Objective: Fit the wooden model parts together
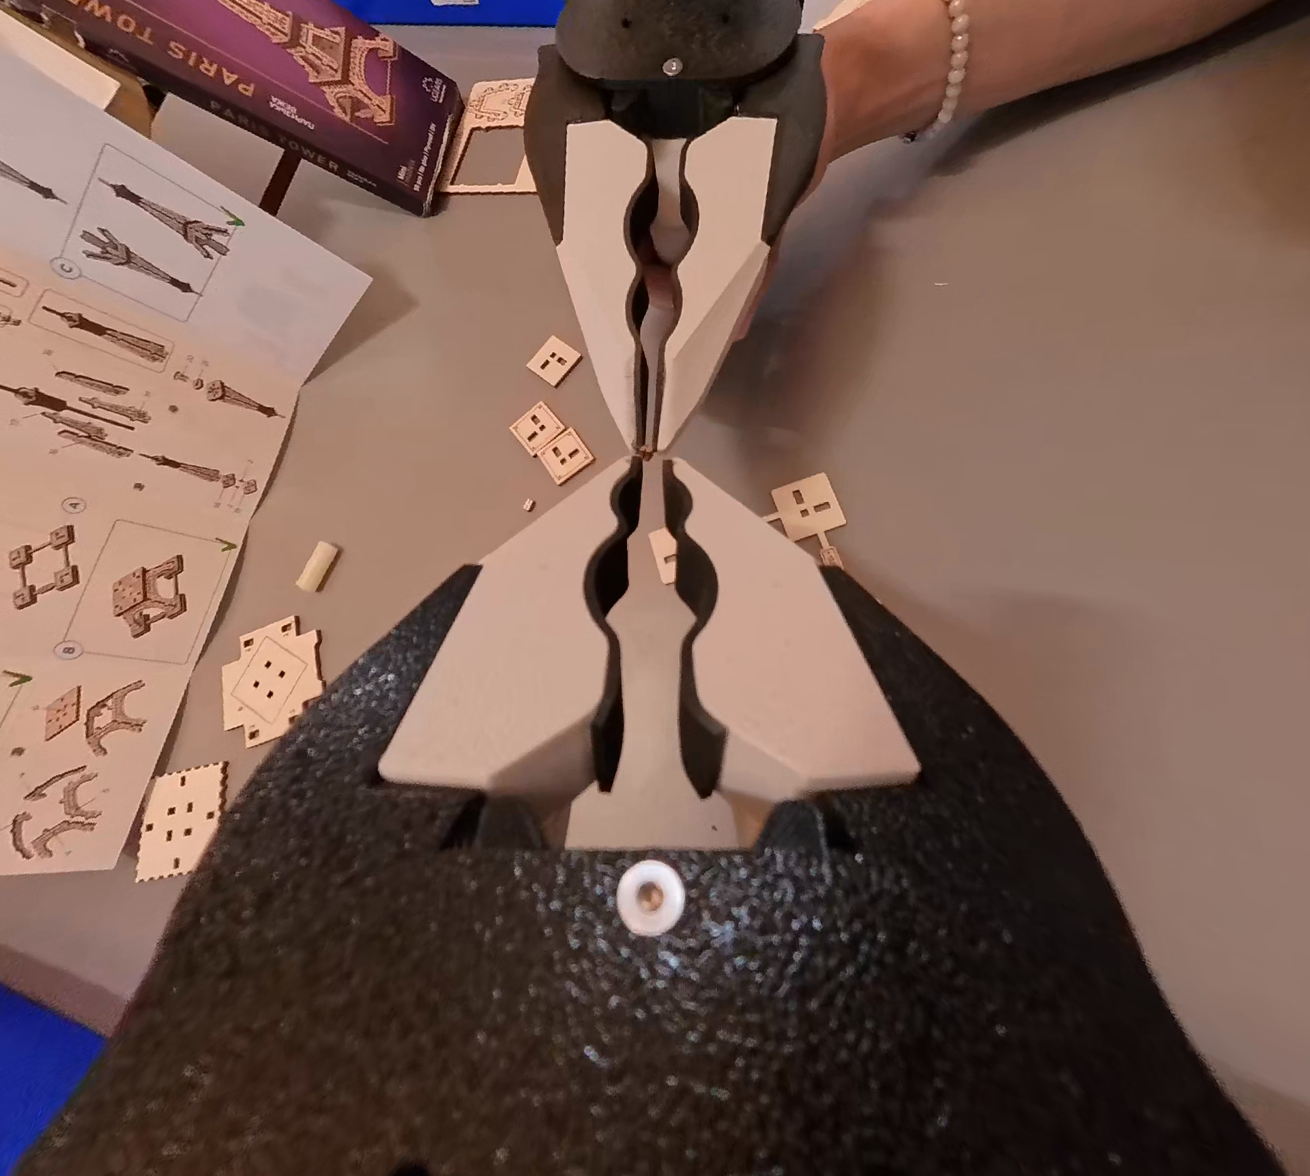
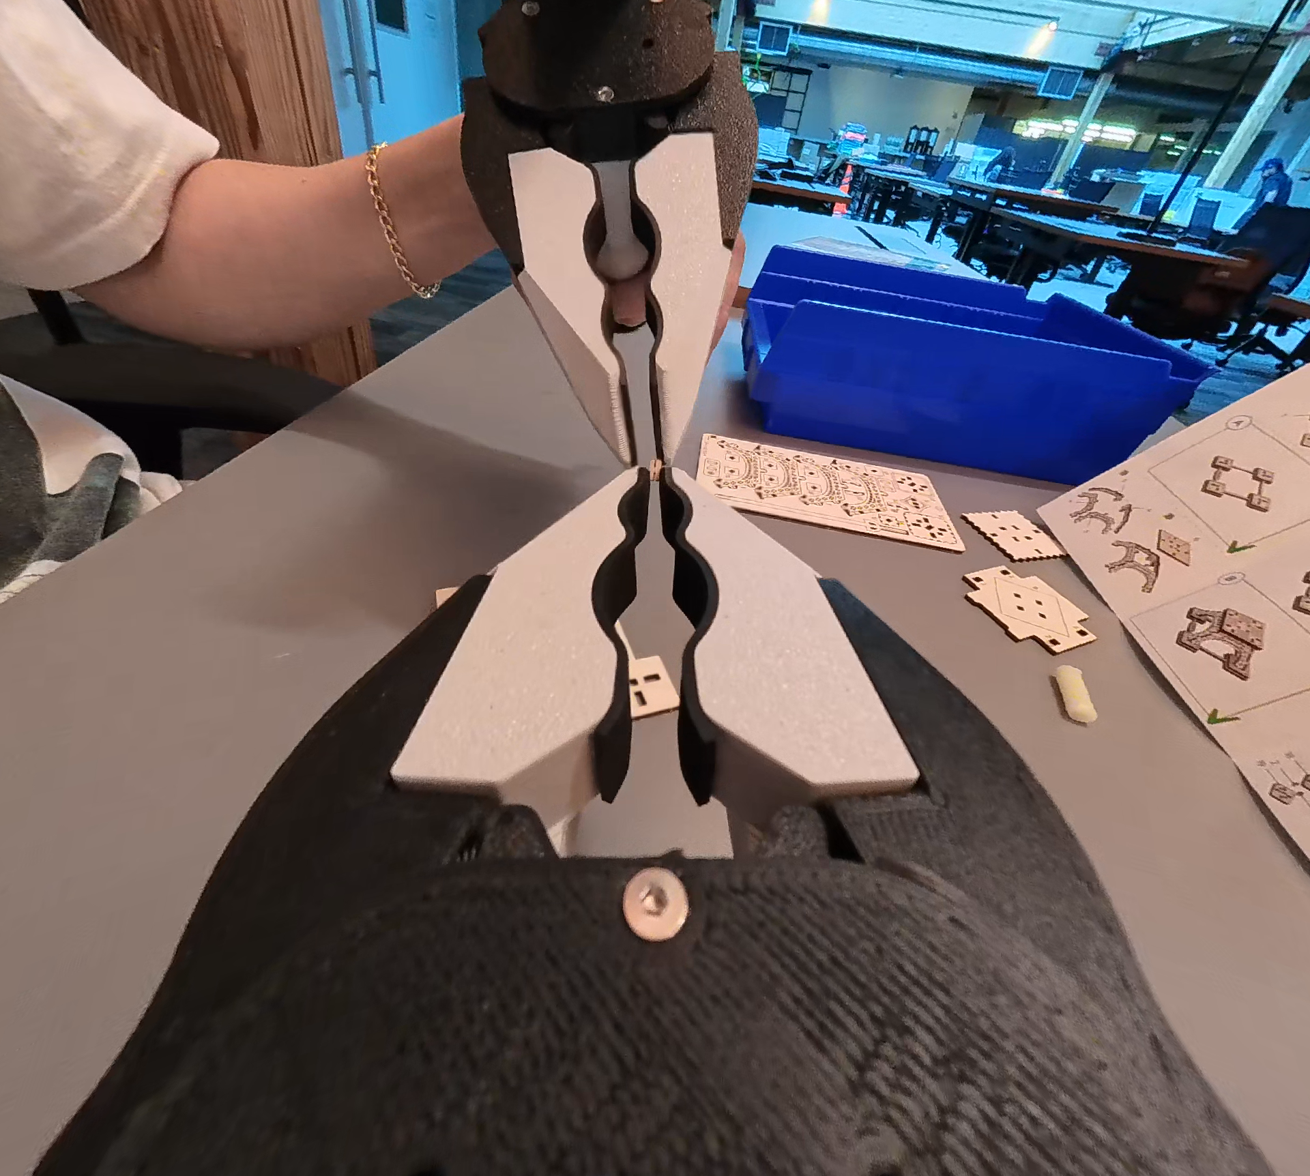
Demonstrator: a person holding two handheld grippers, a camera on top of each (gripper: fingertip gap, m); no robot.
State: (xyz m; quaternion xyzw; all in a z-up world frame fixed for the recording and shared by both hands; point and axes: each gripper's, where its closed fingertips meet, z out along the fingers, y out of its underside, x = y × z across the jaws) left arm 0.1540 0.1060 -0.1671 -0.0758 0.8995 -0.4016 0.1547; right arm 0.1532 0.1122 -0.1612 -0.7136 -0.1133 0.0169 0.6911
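Both grippers hover tip to tip above the grey table (image 1: 1028, 433). My right gripper (image 2: 653, 477) is shut on a tiny wooden part (image 2: 656, 469), which only just shows at its tips. In the left wrist view the right gripper (image 1: 645, 444) comes in from the top with the tiny part (image 1: 646, 452) at its tips. My left gripper (image 1: 651, 465) has its jaws a narrow gap apart with nothing seen between them. Its tips sit right at the tiny part. In the right wrist view the left gripper (image 2: 645, 454) points down from above.
Small square wooden parts (image 1: 549, 433), larger notched plates (image 1: 273, 681) and a white cylinder (image 1: 319, 564) lie on the table. An instruction sheet (image 1: 142, 433) and a purple box (image 1: 234, 58) lie to the left. A blue bin (image 2: 957, 362) and a wooden part sheet (image 2: 822, 490) lie beyond. Both grippers' tips are close together, under 4 cm apart.
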